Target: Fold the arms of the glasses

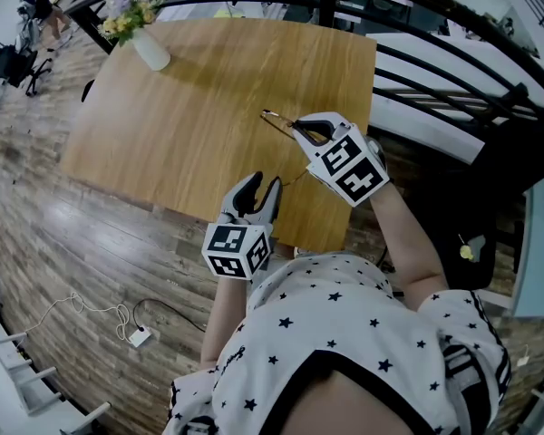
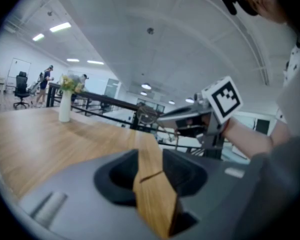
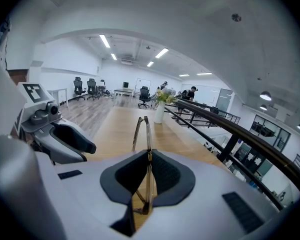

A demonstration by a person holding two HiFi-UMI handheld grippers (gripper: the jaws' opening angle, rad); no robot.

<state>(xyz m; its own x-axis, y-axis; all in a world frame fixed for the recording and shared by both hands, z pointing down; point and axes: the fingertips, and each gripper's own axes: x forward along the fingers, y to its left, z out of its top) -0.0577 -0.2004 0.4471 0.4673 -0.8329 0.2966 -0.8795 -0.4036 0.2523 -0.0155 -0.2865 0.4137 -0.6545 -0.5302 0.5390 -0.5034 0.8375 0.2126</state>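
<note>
Right gripper view: glasses (image 3: pixel 147 130) edge-on in right tongs (image 3: pixel 148 159), pointing toward vase (image 3: pixel 160 113).

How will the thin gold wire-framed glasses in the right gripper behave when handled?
The thin gold wire-framed glasses look light and probably easily bent: the rim is very slender. Pinched edge-on between the jaws of the right gripper, they may pivot or slip if an arm is pushed.

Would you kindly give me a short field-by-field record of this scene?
table: wooden, with a vase of flowers at its far left corner
glasses: held edge-on between the jaws, over the table's right side
right gripper: shut on glasses
left gripper: open, nothing between the jaws, by the table's near edge
fold state of arms: unclear
</note>
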